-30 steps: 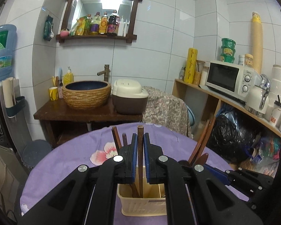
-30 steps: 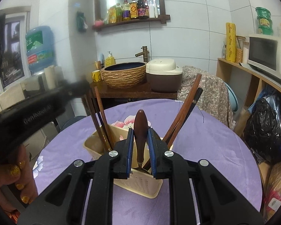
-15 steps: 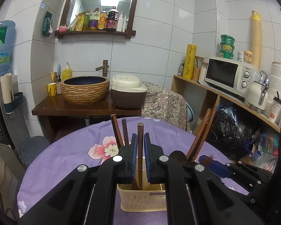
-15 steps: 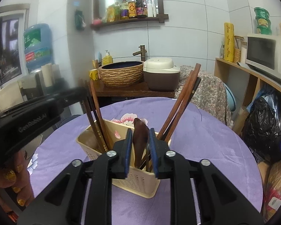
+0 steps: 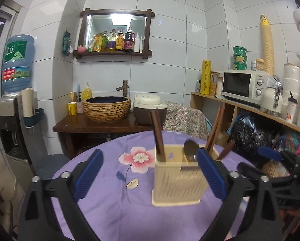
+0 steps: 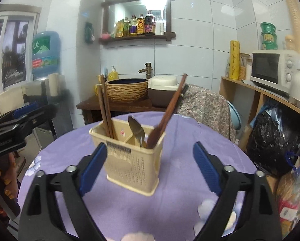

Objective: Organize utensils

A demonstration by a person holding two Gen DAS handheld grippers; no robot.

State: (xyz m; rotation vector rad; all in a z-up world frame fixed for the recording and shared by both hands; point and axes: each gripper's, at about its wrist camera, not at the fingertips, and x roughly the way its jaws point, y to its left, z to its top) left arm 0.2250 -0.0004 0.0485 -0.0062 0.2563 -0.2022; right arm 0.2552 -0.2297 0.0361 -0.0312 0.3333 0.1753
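A cream plastic utensil holder stands upright on the purple cloth. In its left compartment are dark wooden chopsticks. A metal spoon stands in the middle with its bowl up, and long brown wooden utensils lean out to the right. My left gripper is opening wide, its pads pressing on nothing, and the holder is just ahead by the right finger. My right gripper is opening too, with the holder ahead between its spread fingers, untouched.
The round table has a purple floral cloth. Behind it is a wooden washstand with a woven basin and a rice cooker. At the right stand a shelf with a microwave and a black bag. A hand holds the left gripper.
Both grippers let go of what they held, the left a chopstick and the right a brown-handled utensil. Both opened wide and drew back from the holder, where those utensils now stand.
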